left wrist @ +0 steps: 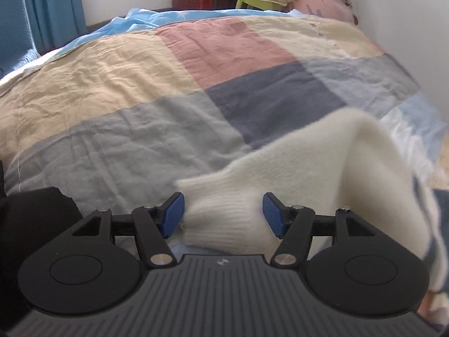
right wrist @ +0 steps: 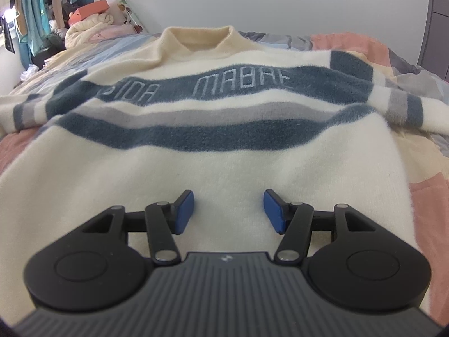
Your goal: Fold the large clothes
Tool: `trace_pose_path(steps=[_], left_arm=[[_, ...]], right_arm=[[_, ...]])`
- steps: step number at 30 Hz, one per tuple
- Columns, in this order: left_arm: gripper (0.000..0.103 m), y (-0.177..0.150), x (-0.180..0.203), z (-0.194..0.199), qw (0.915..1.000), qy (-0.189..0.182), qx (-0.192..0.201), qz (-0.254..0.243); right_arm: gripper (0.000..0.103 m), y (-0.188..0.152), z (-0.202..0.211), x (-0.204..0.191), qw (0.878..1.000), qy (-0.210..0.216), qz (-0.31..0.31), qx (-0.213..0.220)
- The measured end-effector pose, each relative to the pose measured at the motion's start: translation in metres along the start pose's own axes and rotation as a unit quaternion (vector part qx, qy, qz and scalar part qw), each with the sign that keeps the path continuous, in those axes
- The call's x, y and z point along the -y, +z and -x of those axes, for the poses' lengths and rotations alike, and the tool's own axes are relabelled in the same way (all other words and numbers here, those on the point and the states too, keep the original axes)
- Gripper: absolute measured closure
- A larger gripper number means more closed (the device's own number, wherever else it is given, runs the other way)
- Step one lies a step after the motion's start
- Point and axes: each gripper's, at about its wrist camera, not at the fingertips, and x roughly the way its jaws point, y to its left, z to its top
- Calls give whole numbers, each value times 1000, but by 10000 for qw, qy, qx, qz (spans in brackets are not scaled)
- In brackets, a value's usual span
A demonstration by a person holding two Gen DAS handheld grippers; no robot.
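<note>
The left gripper (left wrist: 223, 214) is sitting low over the bed, its 2 blue pads spread apart on either side of a ribbed cream cuff (left wrist: 224, 219) without pinching it. The right gripper (right wrist: 228, 210) is hovering level, jaws apart, above the sweater (right wrist: 213, 163), which is lying flat on the patchwork quilt (left wrist: 140, 90), collar at the far end.
</note>
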Motion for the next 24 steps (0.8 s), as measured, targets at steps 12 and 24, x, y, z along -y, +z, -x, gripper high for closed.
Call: trace_pose_path(steps=[12,24], left_arm=[[91,35,14,15,9866,1164,1077,378],[48,-20,-7,37,9950,794,510,327]], right_arm=[[44,0,-2,0,10000,34,-11,24],[44,-4,5,-1,9999,165,14,22]])
